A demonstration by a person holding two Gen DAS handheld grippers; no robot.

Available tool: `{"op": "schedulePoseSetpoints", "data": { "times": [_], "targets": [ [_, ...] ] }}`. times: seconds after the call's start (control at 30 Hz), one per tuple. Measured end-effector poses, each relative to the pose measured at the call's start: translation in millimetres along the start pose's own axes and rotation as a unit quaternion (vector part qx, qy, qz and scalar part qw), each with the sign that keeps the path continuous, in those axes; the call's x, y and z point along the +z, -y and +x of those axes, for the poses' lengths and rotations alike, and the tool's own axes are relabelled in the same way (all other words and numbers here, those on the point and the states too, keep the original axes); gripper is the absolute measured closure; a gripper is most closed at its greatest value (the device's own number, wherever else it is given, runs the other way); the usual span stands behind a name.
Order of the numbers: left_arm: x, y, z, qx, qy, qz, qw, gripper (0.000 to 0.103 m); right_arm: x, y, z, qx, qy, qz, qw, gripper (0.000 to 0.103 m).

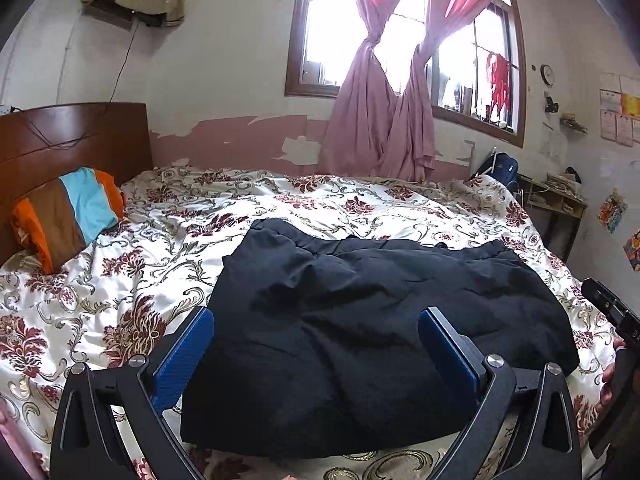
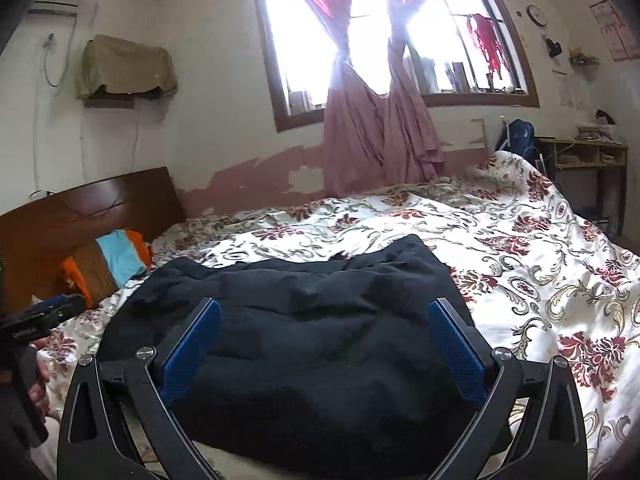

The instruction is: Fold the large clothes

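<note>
A black garment (image 1: 360, 340) lies spread in a rough rectangle on a bed covered by a white quilt with red flowers (image 1: 120, 280), near the bed's front edge. The cloth looks soft, thick and slightly puffy, with shallow wrinkles across its top, so it probably handles as light and limp: it should sag and drape when lifted instead of holding its shape. The far corners or the side edges seem the best places to pinch, since the cloth there lies flat on the quilt.

The left hand-held gripper (image 1: 316, 344) hovers over the near part of the garment, its blue-padded fingers spread wide apart, gripping nothing. The right hand-held gripper (image 2: 324, 340) is likewise spread wide above the garment's near middle, and empty. Whether either touches the cloth cannot be told. A striped pillow (image 1: 68, 216) rests by the wooden headboard (image 1: 72, 136).
</note>
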State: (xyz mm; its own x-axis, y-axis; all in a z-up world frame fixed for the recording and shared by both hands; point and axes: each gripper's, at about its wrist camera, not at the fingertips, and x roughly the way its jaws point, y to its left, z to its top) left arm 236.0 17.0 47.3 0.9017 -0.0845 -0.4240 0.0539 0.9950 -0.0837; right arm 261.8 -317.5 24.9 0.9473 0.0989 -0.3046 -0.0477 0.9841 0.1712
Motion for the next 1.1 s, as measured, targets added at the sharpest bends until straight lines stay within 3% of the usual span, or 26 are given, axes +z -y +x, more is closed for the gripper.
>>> {"op": "schedulePoseSetpoints", "data": {
  "times": [0.43,0.8,0.97,1.1],
  "targets": [
    [-12,29,-42,0.023,0.032,0.031,0.9988,0.000,-3,-39,-39,0.010,0.012,-0.058,0.998,0.002],
    [-31,35,-85,0.030,0.030,0.022,0.9988,0.000,-9,-81,-87,0.018,0.017,-0.101,0.995,0.002],
    [-40,31,-103,0.036,0.036,0.009,0.9987,0.000,-17,-85,-104,0.030,0.017,-0.091,0.995,0.002],
    [-48,30,-114,0.031,0.037,0.012,0.9988,0.000,-25,-84,-118,0.015,0.024,-0.091,0.995,0.002]
  ]
}}
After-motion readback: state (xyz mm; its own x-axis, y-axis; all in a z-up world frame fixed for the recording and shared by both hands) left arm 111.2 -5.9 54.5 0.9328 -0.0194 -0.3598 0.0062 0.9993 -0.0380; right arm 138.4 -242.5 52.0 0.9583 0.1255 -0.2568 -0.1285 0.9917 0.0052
